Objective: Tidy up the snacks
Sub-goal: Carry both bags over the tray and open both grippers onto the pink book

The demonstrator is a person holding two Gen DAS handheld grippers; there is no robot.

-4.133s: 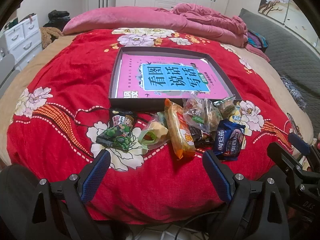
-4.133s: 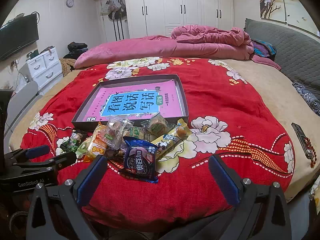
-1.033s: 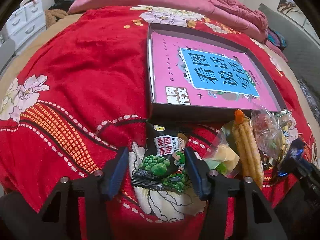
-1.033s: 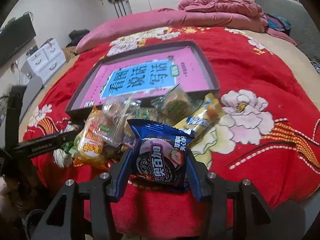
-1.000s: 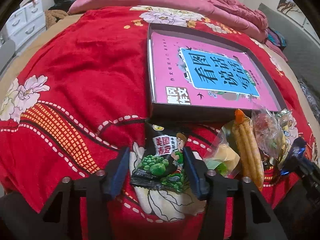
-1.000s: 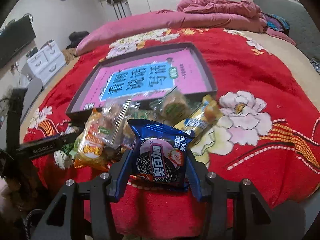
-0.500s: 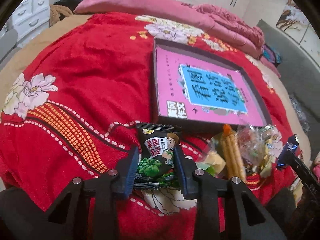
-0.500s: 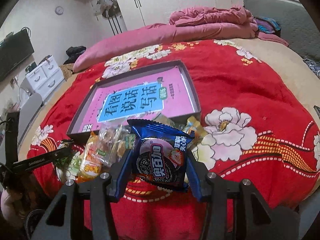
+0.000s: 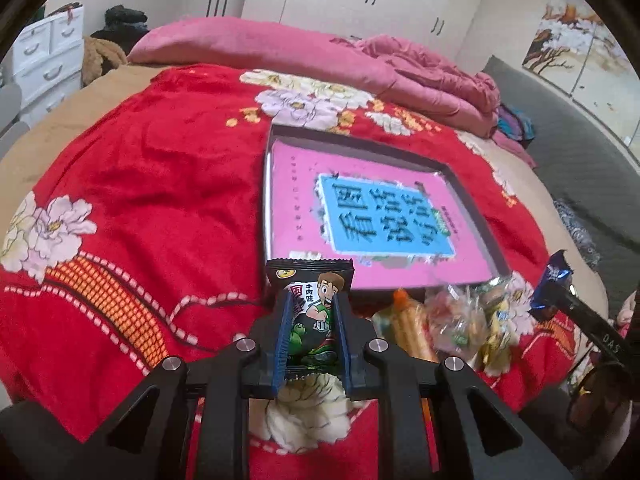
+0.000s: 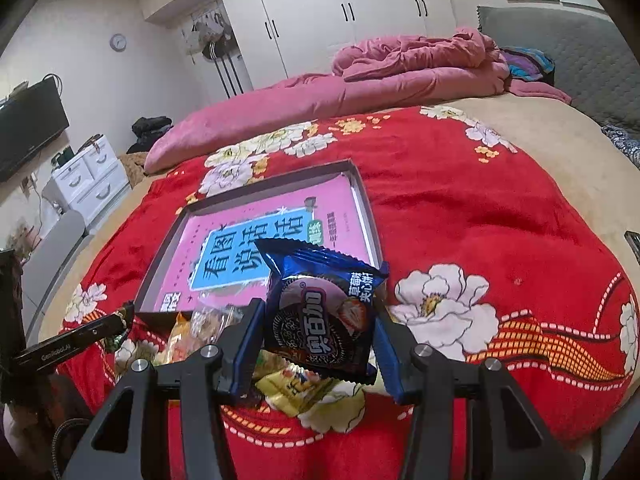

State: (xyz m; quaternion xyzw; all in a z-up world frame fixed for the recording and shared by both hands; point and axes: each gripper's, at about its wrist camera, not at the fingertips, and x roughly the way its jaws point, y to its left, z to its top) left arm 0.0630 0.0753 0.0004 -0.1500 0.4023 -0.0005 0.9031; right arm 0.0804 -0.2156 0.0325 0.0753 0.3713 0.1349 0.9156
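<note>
My left gripper [image 9: 311, 334] is shut on a black green-pea snack packet [image 9: 313, 304] and holds it above the red blanket, just in front of the dark tray [image 9: 267, 184] with the pink book [image 9: 372, 216] in it. My right gripper [image 10: 318, 344] is shut on a blue cookie packet [image 10: 320, 312], lifted above the snack pile [image 10: 200, 336] near the tray's [image 10: 362, 192] near right corner. The rest of the snack pile [image 9: 452, 324] lies in front of the tray. The right gripper with its blue packet also shows in the left wrist view [image 9: 554, 284].
The bed carries a red flowered blanket [image 9: 140, 168] and a pink quilt [image 10: 400, 76] at the head. White drawers [image 10: 88, 176] stand to the left, wardrobes [image 10: 320, 12] behind. A dark remote [image 10: 634, 242] lies at the bed's right edge.
Both grippers closed on their packets and lifted them off the blanket. The left gripper's jaws narrowed further, squeezing the pea packet, and both rose and tilted toward the tray.
</note>
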